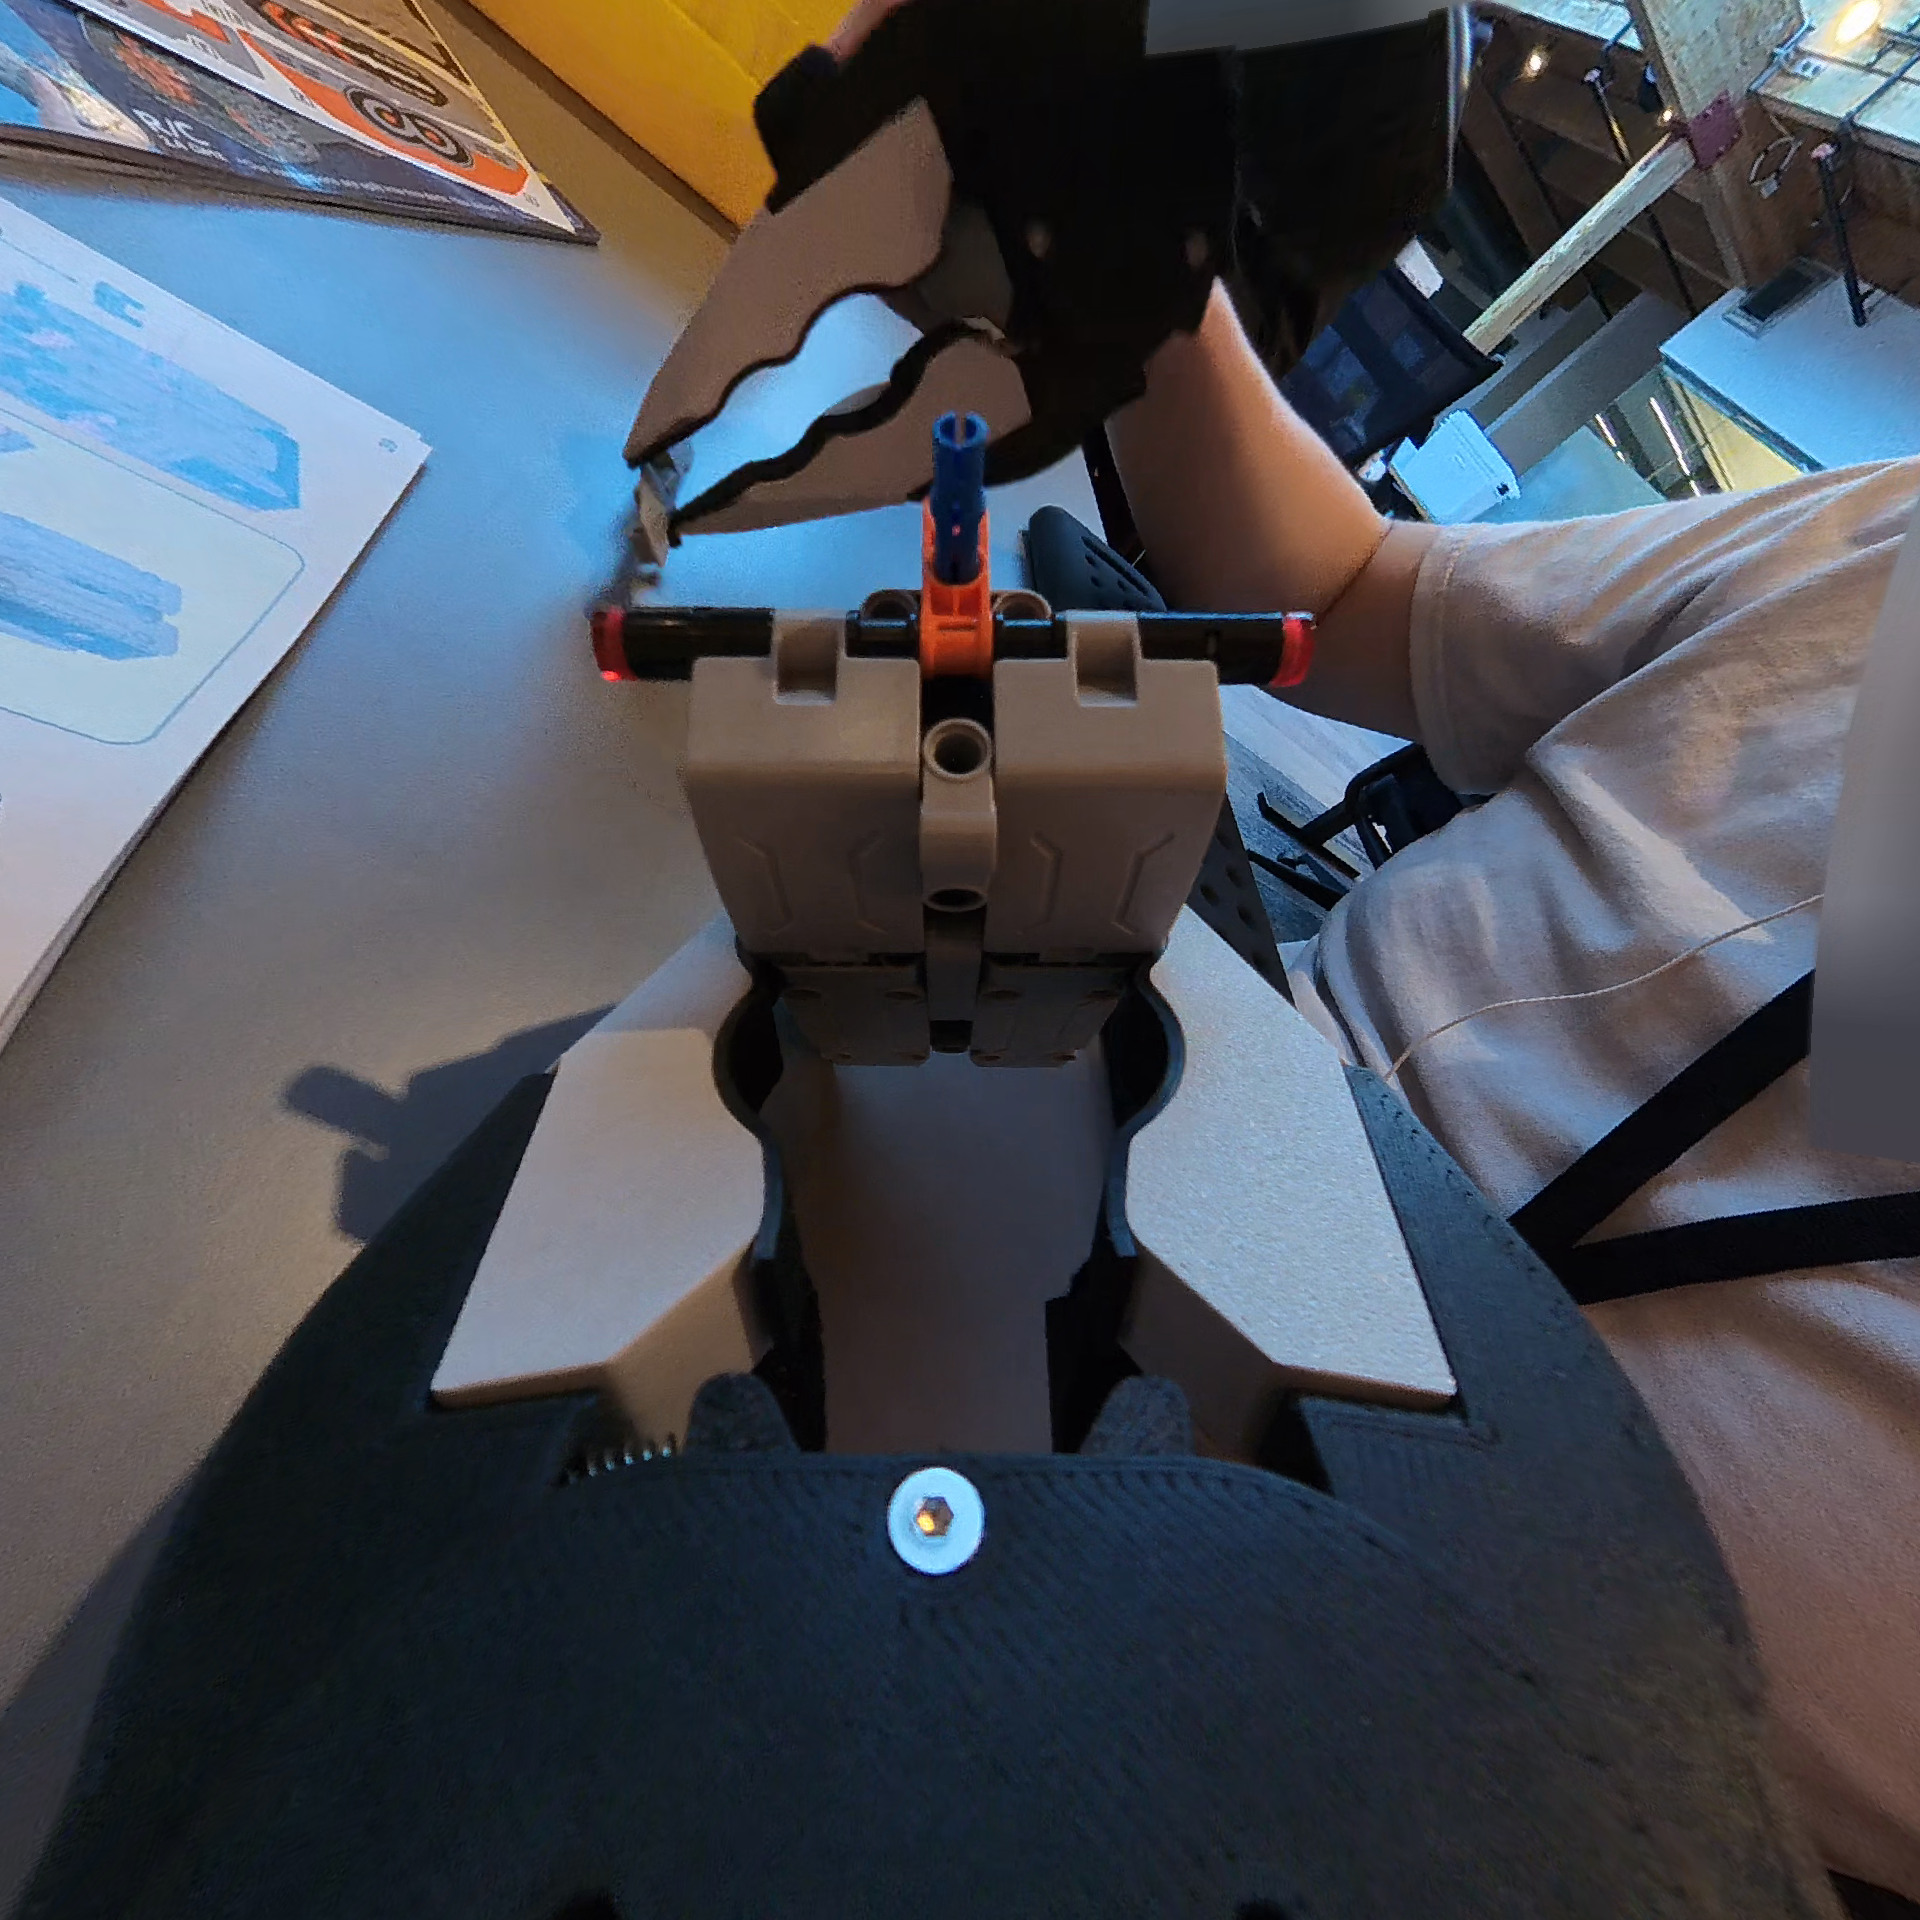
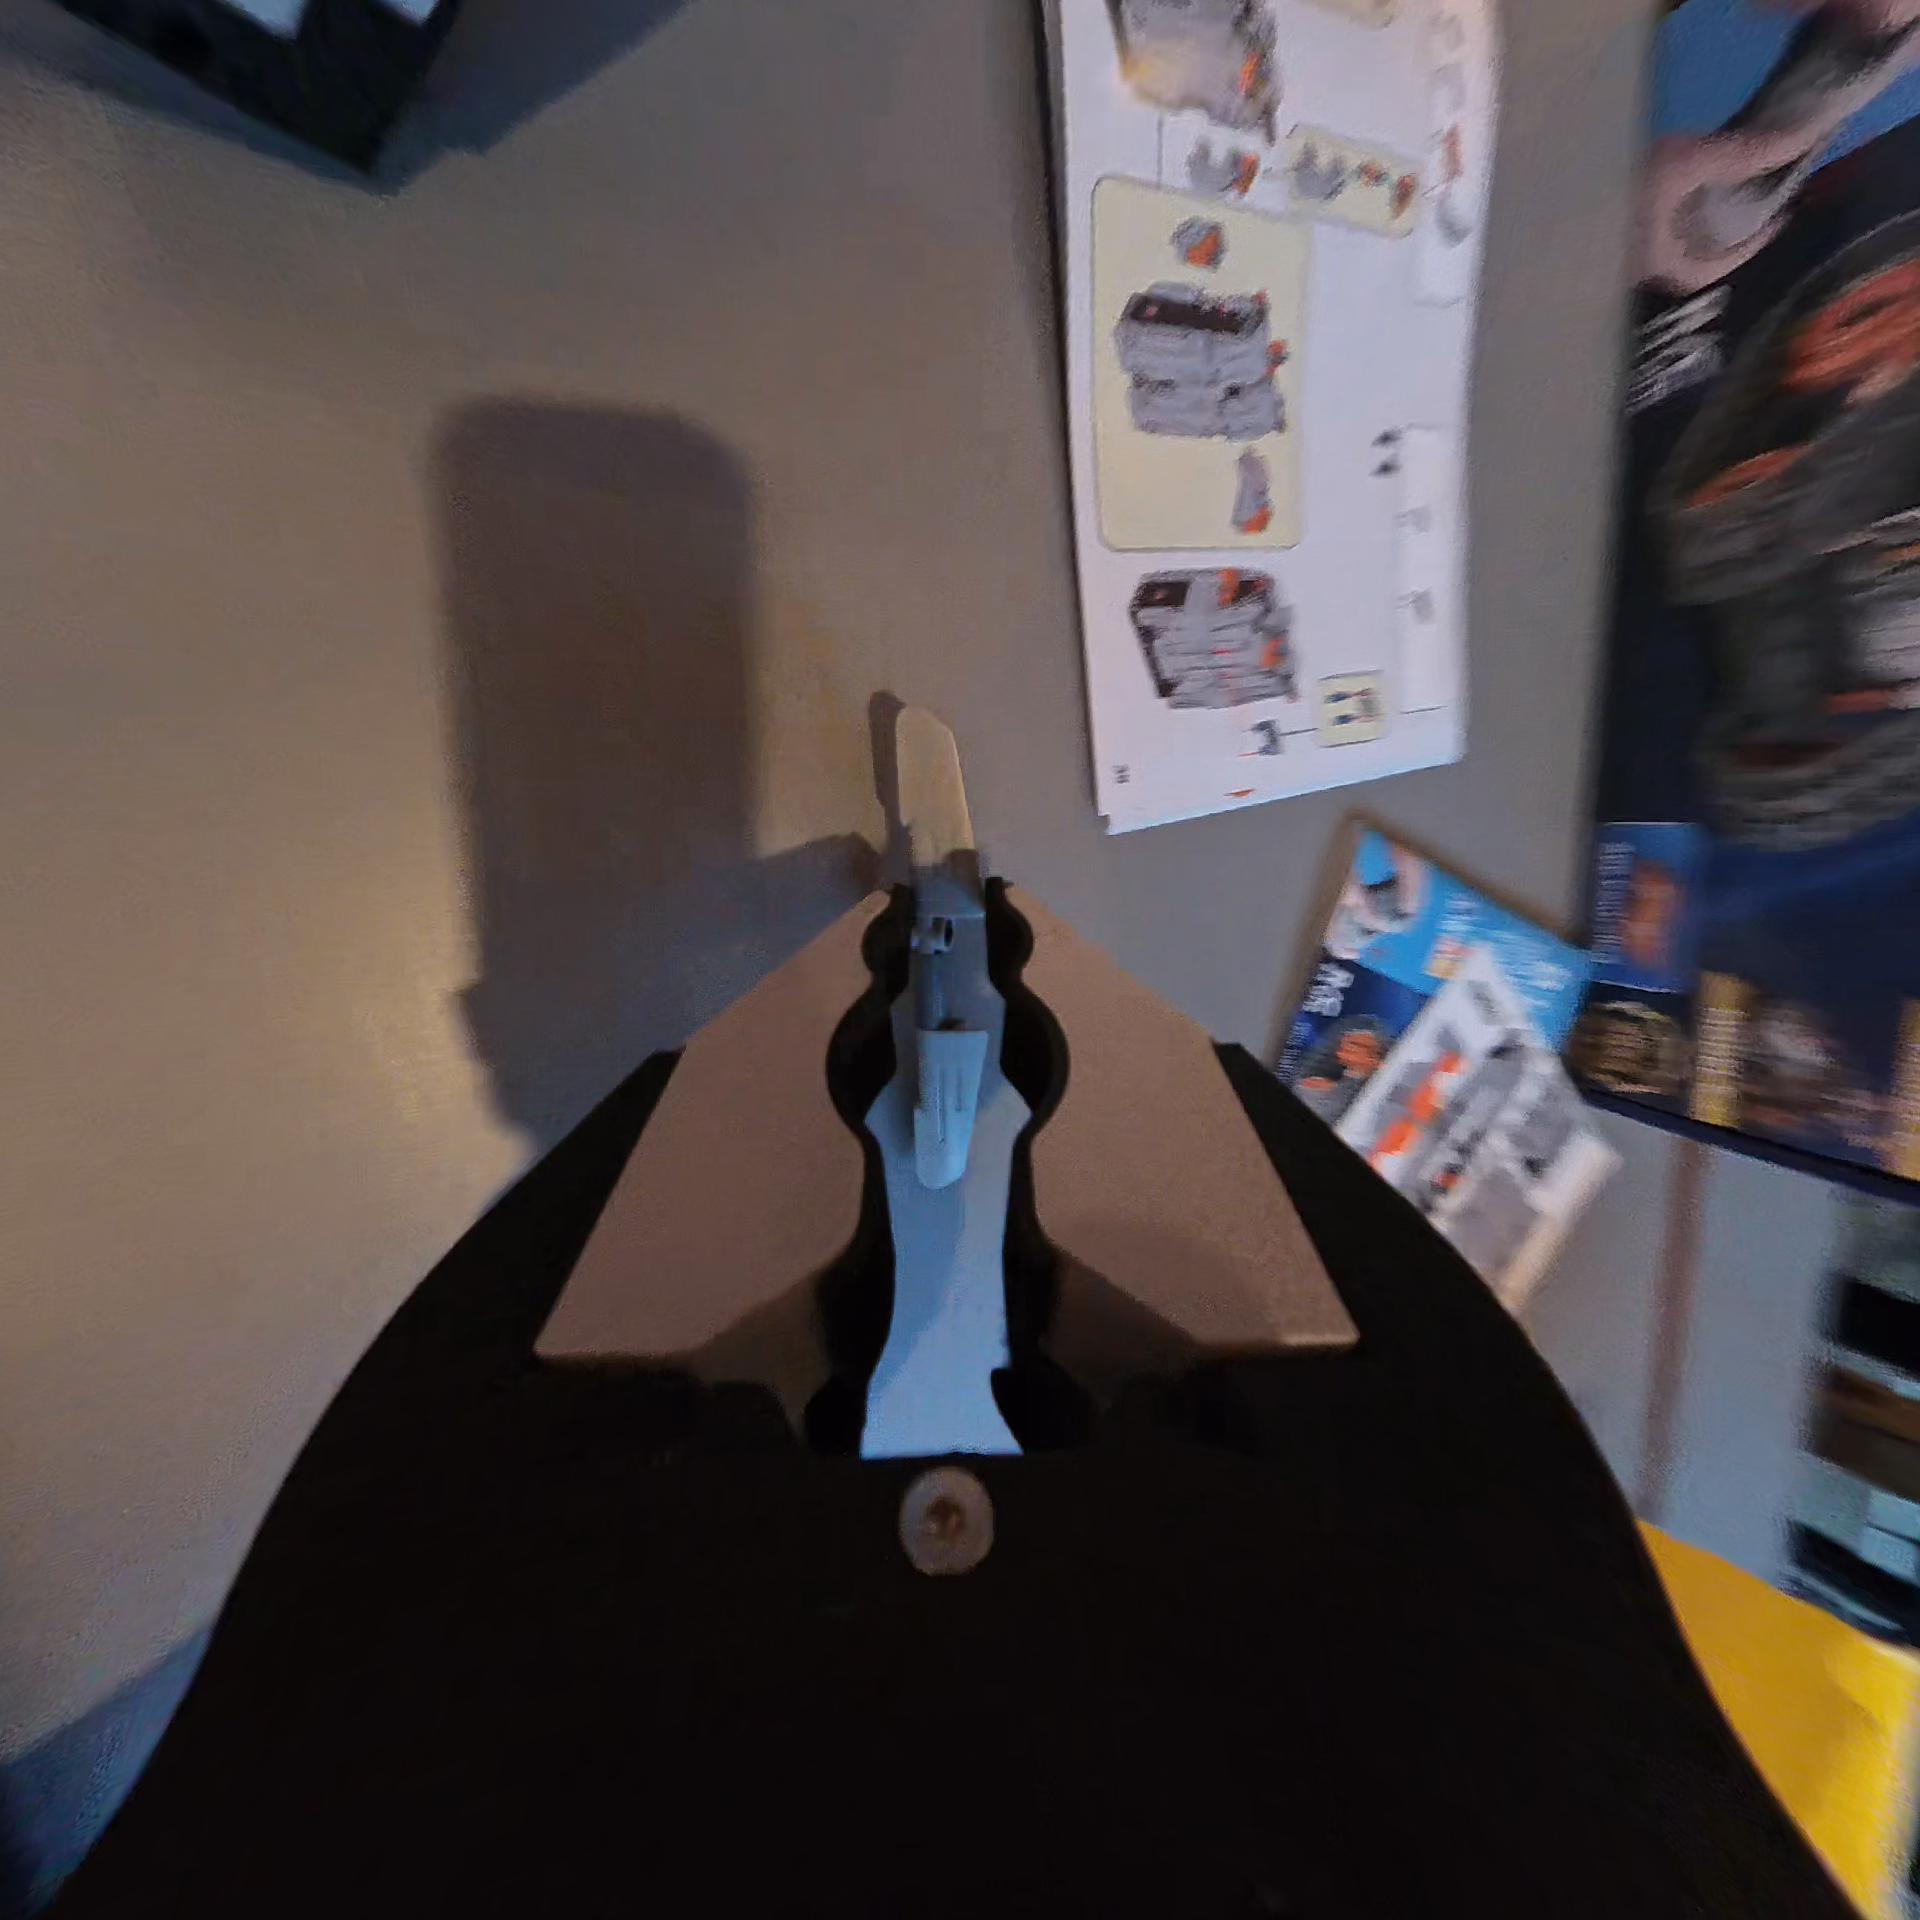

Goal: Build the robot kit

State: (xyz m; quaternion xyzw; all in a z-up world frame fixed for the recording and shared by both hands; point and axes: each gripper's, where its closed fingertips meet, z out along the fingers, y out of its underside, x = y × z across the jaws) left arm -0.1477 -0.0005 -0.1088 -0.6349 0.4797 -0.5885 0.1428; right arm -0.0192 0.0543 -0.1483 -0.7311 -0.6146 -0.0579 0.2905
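Left gripper point(image 1: 940, 997) clamped the grey block assembly point(image 1: 951, 800) above the desk point(image 1: 416, 727), axle point(image 1: 951, 639) exposed for access. Right gripper point(image 2: 940, 894) pinched a small grey piece point(image 2: 940, 966), probably a connector, beside the axle's end.

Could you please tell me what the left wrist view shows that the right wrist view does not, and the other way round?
Only the left wrist view shows the left gripper shut on a grey brick assembly with a black axle, an orange connector and a blue pin, plus the person's arm.

Only the right wrist view shows the boxes beside the instruction sheet.

Both show the right gripper shut on a small grey part, the instruction sheet and the grey table.
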